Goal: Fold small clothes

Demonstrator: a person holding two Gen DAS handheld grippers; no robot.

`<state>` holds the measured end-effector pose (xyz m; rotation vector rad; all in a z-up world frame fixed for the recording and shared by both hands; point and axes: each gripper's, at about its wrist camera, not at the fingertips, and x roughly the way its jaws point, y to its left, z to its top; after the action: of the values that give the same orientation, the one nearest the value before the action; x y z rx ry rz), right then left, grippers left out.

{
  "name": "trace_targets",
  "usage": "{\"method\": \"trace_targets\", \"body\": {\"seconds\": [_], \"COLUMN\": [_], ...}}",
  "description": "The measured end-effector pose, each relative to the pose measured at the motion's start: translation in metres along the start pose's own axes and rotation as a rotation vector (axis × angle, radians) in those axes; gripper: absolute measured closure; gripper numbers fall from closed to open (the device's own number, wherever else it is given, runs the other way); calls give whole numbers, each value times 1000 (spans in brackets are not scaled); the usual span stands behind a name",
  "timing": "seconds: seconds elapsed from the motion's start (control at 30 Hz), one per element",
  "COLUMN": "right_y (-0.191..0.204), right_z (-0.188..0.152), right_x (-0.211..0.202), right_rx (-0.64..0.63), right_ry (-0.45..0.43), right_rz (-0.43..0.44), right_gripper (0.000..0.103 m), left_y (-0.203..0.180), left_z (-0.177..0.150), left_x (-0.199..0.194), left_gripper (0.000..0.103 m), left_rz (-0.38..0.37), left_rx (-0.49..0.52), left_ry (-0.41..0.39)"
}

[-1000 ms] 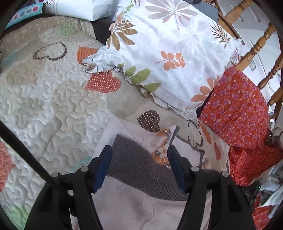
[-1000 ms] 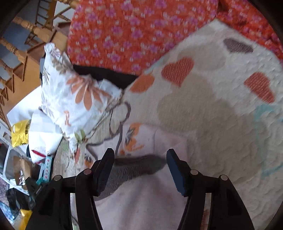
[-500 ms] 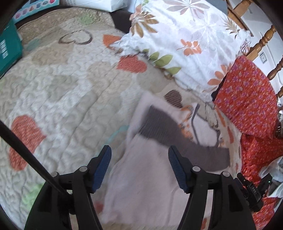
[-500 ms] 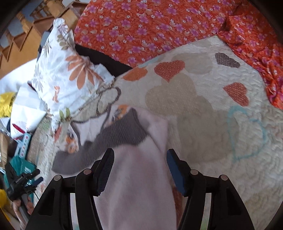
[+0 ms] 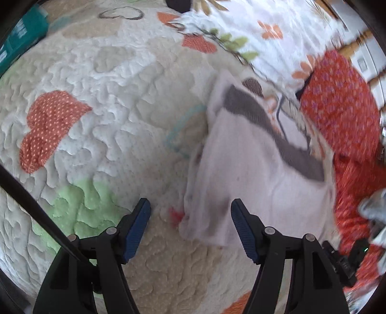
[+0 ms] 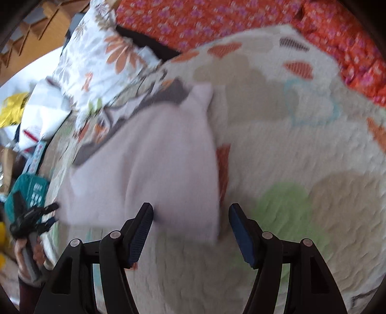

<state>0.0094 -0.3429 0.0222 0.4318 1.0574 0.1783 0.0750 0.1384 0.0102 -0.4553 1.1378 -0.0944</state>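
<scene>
Change: we have drawn both grippers back off the garment (image 5: 253,174).
Left gripper (image 5: 190,224): spread, empty.
Right gripper (image 6: 190,224): spread, empty.
Garment: released on the bed (image 5: 108,101), 1 o'clock in left view; fold appears laid.

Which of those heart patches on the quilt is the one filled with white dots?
The big orange-red heart at the left of the left wrist view. The heart near the top is only an outline, and the turquoise one too.
</scene>
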Motion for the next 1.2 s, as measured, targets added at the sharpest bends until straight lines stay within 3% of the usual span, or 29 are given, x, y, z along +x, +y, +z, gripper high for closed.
{"method": "trace_targets", "body": {"seconds": [0.03, 0.07, 0.1, 0.2, 0.33, 0.5, 0.53, 0.8, 0.87, 1.0, 1.1, 1.2], "right_y": [3, 4, 3, 2, 1, 3, 1, -8, -10, -8, 7, 39], "right_z": [-4, -4, -3, 6, 22, 21, 21, 39, 43, 44, 42, 34], "right_x": [2, 4, 4, -15, -43, -21, -19, -53, -59, -57, -49, -39], "right_rx": [-29, -38, -31, -52, -88, -145, -139, -11, 35, 90, 44, -67], "right_ry": [3, 10, 20, -34, -114, 3, 5, -118, -143, -147, -144, -152], "right_rz": [-1, -2, 5, -87, -226, -324, -336, -311, -281, -249, -251, -240], "right_gripper": [49, 85, 91, 92, 93, 87, 81, 52, 45, 43, 43, 43], "left_y": [-5, -12, -16, -22, -21, -23, -24, -26, -21, -2, 6, 4], "left_z": [-1, -3, -4, -6, -3, -2, -2, 6, 11, 23, 30, 33], "left_x": [1, 4, 5, 8, 10, 11, 11, 14, 8, -14, -36, -54], "left_gripper": [35, 35, 35, 35, 35, 33, 32, 27, 34, 38, 38, 38], "left_rz": [25, 61, 88, 134, 139, 148, 147, 148, 116, 67, 45, 25], "left_rx": [34, 76, 102, 118, 107, 105, 102, 53, 8, -127, -193, -194], "left_ry": [-5, -5, -6, -11, -11, -6, -4, 12, -7, -88, -161, -203]}}
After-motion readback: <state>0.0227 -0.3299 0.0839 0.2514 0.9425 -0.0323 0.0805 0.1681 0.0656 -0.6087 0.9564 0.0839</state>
